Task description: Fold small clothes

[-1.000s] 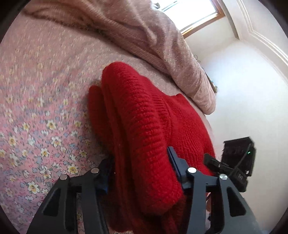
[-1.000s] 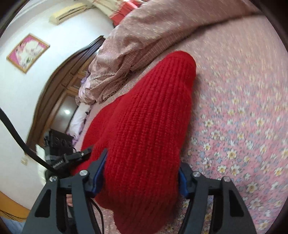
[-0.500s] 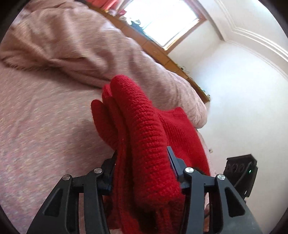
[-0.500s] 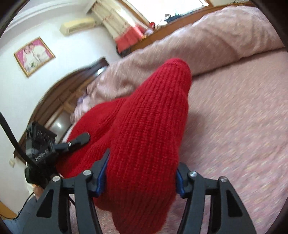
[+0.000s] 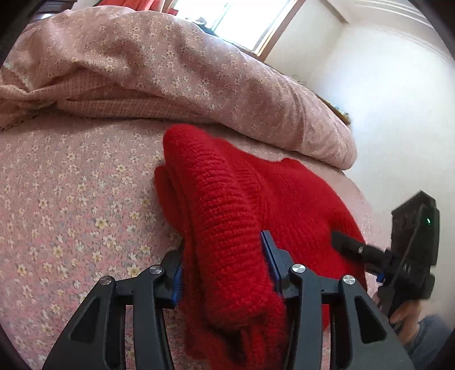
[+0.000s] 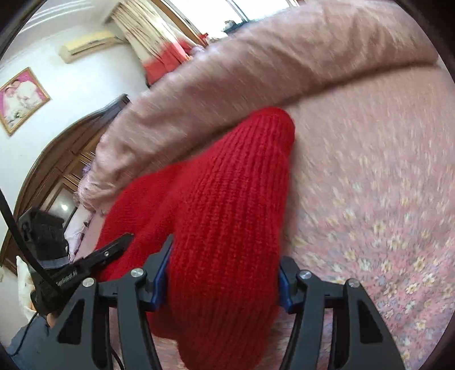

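A red knitted sweater (image 5: 227, 205) lies bunched on the pink floral bed sheet (image 5: 71, 199). My left gripper (image 5: 223, 264) is shut on a thick fold of it at one end. My right gripper (image 6: 223, 273) is shut on another thick fold of the same sweater (image 6: 227, 199). The sweater hangs between the two grippers, its far part resting on the sheet. Each gripper shows in the other's view: the right one (image 5: 349, 247) at the right, the left one (image 6: 113, 247) at the left.
A pink floral quilt (image 5: 170, 71) is heaped across the far side of the bed. A window (image 5: 241, 17) is behind it. In the right wrist view, a wooden wardrobe (image 6: 57, 170), a framed picture (image 6: 20, 99) and an air conditioner (image 6: 85, 45) line the wall.
Both grippers lifted the sweater off the sheet and have now lowered it back toward the bed. Both grips on the folds stayed shut.
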`<state>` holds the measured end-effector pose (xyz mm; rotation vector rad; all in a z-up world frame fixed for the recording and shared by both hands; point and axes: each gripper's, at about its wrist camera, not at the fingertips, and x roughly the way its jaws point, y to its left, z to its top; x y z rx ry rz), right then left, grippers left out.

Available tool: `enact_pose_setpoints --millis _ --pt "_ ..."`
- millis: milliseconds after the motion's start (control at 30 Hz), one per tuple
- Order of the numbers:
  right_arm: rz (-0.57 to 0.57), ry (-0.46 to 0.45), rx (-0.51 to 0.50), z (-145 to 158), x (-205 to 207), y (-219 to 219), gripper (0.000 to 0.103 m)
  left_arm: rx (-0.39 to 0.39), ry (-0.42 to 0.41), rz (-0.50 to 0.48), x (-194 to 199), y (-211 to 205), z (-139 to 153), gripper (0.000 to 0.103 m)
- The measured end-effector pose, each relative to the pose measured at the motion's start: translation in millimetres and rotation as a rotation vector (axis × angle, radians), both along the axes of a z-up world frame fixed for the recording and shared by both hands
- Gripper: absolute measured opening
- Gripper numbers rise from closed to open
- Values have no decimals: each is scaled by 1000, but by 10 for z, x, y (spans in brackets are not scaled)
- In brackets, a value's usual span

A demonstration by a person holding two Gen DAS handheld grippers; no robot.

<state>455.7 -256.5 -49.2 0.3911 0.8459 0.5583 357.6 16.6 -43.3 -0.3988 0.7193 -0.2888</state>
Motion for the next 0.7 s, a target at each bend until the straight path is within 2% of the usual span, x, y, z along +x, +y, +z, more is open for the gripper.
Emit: enact_pose_setpoints --millis 33,533,700 --pt "8 3 34 -20 22 -55 63 3 2 -3 3 -2 14 40" --pt "2 45 55 -64 -25 -65 69 51 5 -13 21 -25 64 41" --pt "1 81 95 -112 -12 -98 77 56 8 -12 24 -75 52 41"
